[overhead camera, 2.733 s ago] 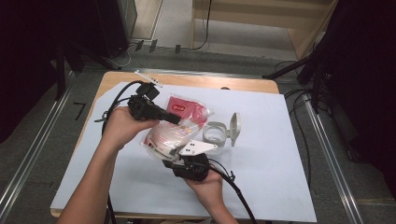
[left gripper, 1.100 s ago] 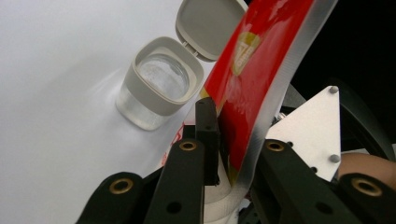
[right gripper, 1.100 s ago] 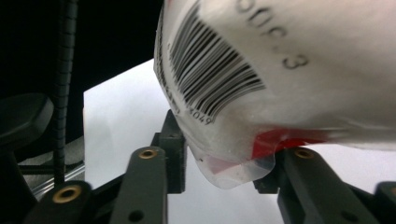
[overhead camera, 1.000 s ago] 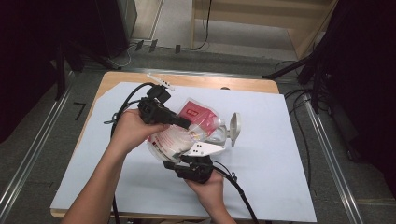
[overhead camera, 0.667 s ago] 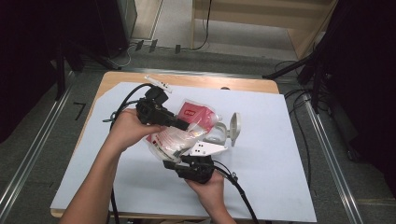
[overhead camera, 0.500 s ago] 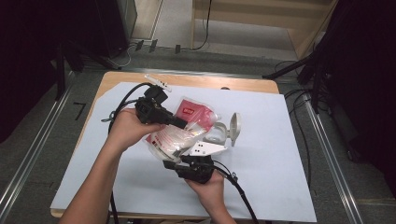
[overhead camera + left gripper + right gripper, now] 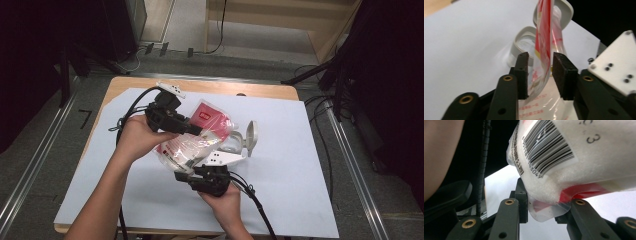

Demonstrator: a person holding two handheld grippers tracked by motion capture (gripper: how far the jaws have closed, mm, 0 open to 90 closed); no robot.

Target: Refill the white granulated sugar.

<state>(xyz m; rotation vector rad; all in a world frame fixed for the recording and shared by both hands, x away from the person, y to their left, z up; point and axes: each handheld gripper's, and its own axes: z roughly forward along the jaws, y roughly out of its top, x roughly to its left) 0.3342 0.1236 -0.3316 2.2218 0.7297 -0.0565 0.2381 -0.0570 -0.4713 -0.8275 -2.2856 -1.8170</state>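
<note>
Left gripper view: left hand-held gripper (image 7: pixel 540 75), jaws just reopening, straddled the bag's (image 7: pixel 544 45) top film; right hand-held gripper (image 7: pixel 546 207) clamped its bottom corner. Regrip squarely above the jar (image 7: pixel 524 43).

I am looking at a wooden surface (image 7: pixel 270 91) with a big white sheet (image 7: pixel 295 190) lying flat over most of it. A clear jar (image 7: pixel 231 144) with its white lid (image 7: pixel 251 136) flipped open is sitting on the sheet.

Bag (image 7: pixel 579 152): barcode w/ digits partly legible "…163049", plus "3"; other print unreadable.
</note>
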